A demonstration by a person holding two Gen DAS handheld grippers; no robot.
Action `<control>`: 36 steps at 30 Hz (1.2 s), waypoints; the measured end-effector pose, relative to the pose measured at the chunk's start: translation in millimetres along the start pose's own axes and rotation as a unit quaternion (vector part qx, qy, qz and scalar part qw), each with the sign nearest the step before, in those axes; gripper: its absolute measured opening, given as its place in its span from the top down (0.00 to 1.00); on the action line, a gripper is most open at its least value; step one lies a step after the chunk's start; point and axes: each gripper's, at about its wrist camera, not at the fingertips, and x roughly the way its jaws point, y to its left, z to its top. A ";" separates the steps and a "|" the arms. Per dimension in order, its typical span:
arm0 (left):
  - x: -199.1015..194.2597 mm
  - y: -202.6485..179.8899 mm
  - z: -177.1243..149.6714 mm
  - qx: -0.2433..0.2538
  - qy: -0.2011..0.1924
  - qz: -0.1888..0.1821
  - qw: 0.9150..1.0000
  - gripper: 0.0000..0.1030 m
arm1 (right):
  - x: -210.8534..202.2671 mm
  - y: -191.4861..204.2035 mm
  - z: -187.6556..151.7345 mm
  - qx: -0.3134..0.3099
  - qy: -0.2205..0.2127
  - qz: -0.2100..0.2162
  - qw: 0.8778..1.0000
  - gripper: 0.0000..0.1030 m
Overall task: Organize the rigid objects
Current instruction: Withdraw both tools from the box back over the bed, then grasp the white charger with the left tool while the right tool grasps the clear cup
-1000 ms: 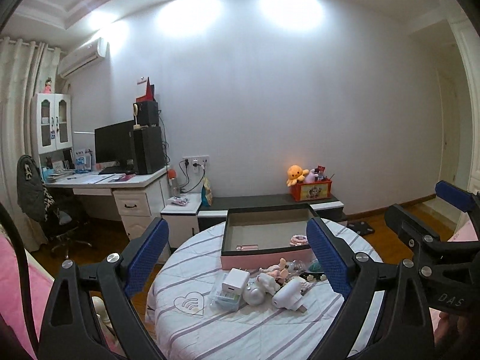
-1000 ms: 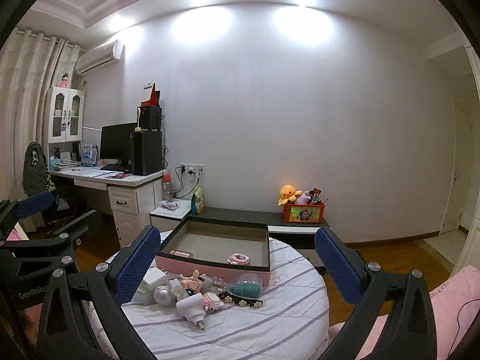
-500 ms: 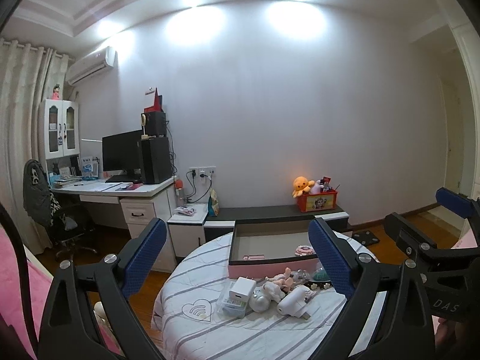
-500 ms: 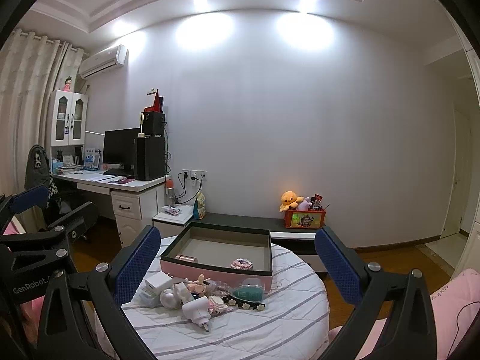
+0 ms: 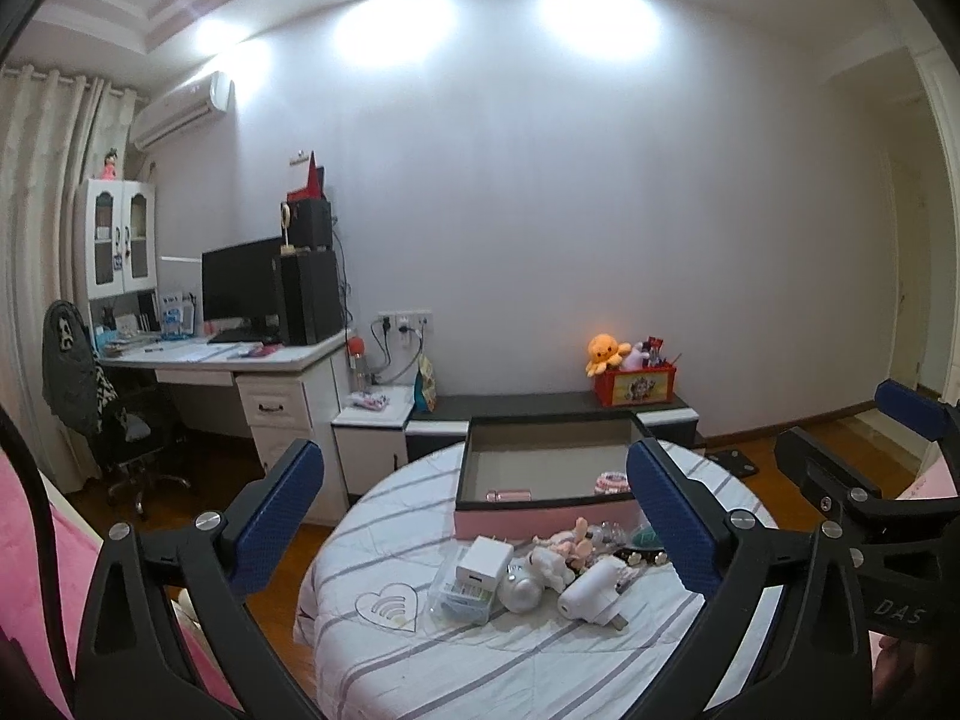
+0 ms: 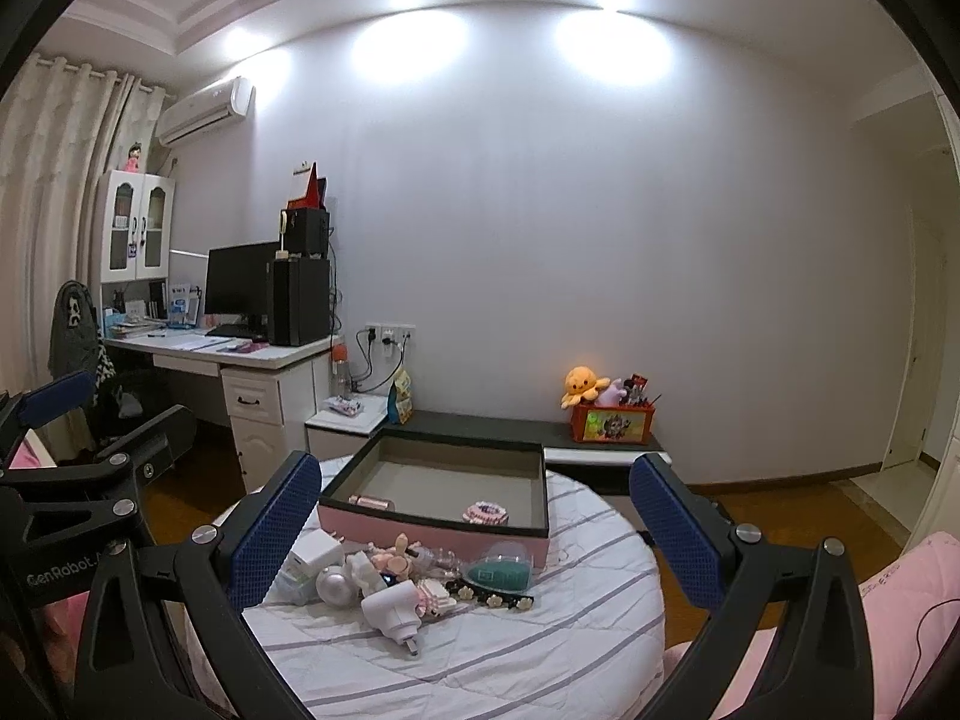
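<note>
Our left claw (image 5: pixel 474 525) is opening at this moment, and nothing is between its blue pads; it hovers before the near edge of the round worktop (image 5: pixel 384 660), well apart from the things. Our right claw (image 6: pixel 474 531) also stands wide and empty, level beside the left one. We judge that both are held back like this so that we can first choose a piece.

The small rigid objects lie in one heap near the middle of the worktop, just in front of the pink tray (image 6: pixel 432 525): a white cube charger (image 5: pixel 485 561) on a clear case (image 5: pixel 459 597), a silver ball (image 5: pixel 521 593), a white plug adapter (image 6: pixel 391 611), a small doll (image 5: pixel 573 540) and a teal dome (image 6: pixel 501 570). They touch each other, so a clean grip will probably need an approach from the outside of the heap.

The tray stands at the far edge, open at the top. Inside it we see already a pink tube (image 6: pixel 372 502) near its left wall and a round beaded piece (image 6: pixel 486 512) at the front wall, so it seems to be the place for collecting.
</note>
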 end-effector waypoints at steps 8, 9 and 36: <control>58.0 -1.0 -39.5 -0.009 0.090 -0.029 0.995 0.00 | 40.4 -2.4 -31.3 0.007 0.057 0.008 0.998 0.00; 66.2 -1.1 -47.6 -0.008 0.103 -0.032 0.994 0.00 | 46.7 -3.3 -37.3 0.009 0.066 0.008 0.998 0.00; 218.8 20.2 -123.9 -0.024 0.248 -0.016 0.968 0.01 | 174.5 -60.9 -128.0 0.060 0.235 -0.024 0.970 0.00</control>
